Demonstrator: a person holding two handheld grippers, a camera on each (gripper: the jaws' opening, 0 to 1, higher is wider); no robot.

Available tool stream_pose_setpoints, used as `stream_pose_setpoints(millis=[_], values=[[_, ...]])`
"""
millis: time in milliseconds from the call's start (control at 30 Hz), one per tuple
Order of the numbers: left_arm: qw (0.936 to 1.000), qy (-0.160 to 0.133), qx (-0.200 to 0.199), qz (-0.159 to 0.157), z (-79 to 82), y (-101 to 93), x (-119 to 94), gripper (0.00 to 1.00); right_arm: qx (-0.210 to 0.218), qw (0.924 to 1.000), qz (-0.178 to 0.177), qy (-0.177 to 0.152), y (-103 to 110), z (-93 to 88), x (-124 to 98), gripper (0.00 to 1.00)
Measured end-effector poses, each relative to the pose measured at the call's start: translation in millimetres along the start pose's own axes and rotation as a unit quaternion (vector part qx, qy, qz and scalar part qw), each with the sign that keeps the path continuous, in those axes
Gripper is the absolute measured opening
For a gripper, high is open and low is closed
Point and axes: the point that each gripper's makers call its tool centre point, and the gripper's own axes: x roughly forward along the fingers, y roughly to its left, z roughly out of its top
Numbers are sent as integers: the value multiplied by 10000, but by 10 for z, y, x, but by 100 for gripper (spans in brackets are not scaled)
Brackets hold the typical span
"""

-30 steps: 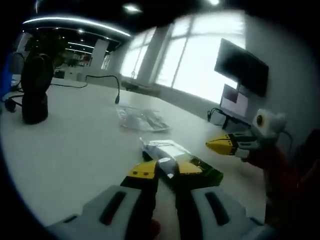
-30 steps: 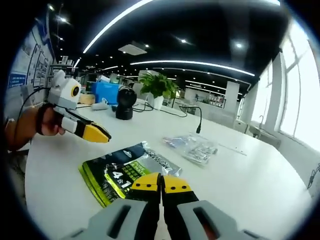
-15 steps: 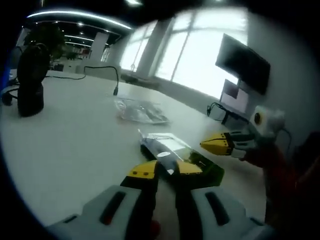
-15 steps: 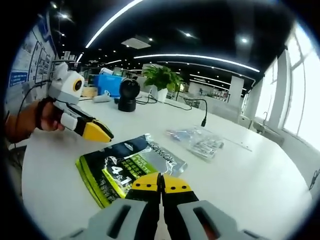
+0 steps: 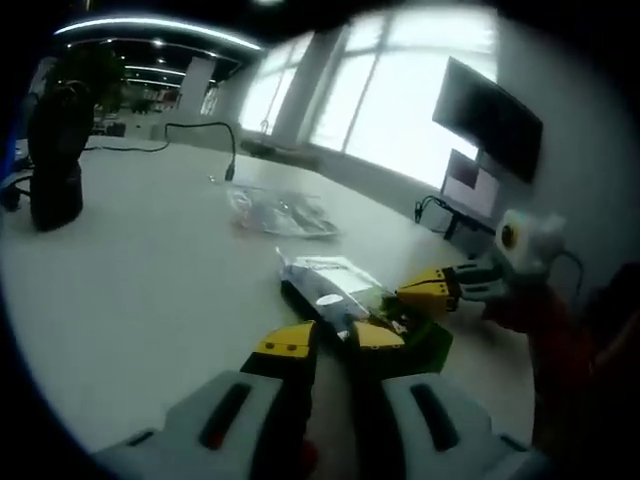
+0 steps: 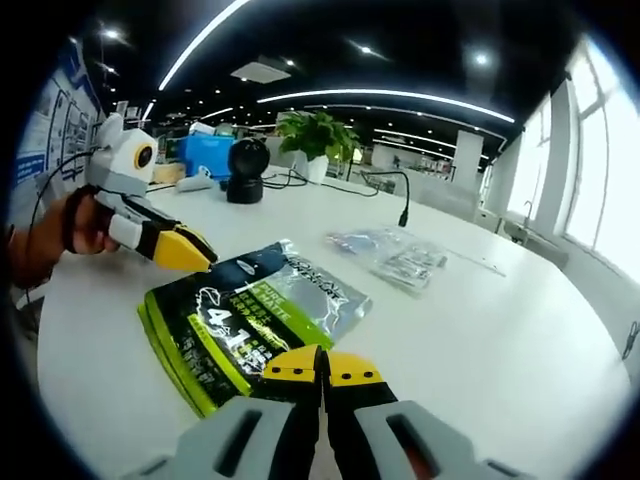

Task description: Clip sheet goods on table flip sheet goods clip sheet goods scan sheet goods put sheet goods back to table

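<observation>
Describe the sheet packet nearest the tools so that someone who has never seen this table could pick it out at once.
On the white table, look just beyond the right tool. The packet lies flat there, black and bright green with silver foil and a large "4". The clear plastic bag farther back has no colour.

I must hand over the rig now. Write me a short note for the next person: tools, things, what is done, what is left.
Left tool: jaws slightly apart, holding nothing, over the near end of the green packet.
Right tool: jaws shut, empty, at the packet's edge.
Green packet lies flat on the white table; a clear bag lies beyond it.
Done: nothing clipped yet.
Left: clip, flip, clip again, scan, put back.
</observation>
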Motion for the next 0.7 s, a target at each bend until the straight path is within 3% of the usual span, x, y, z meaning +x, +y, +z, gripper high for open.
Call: stream_pose_setpoints(millis=[233,700], values=[[9998,-14,-185,-37,-19,32,18,6,-55,10000,-38,-24,-31,-13,-13,0],[9997,50,-189,-119,-15,-30,75,6,-308,9994,-124,-46,-29,1,-19,0]])
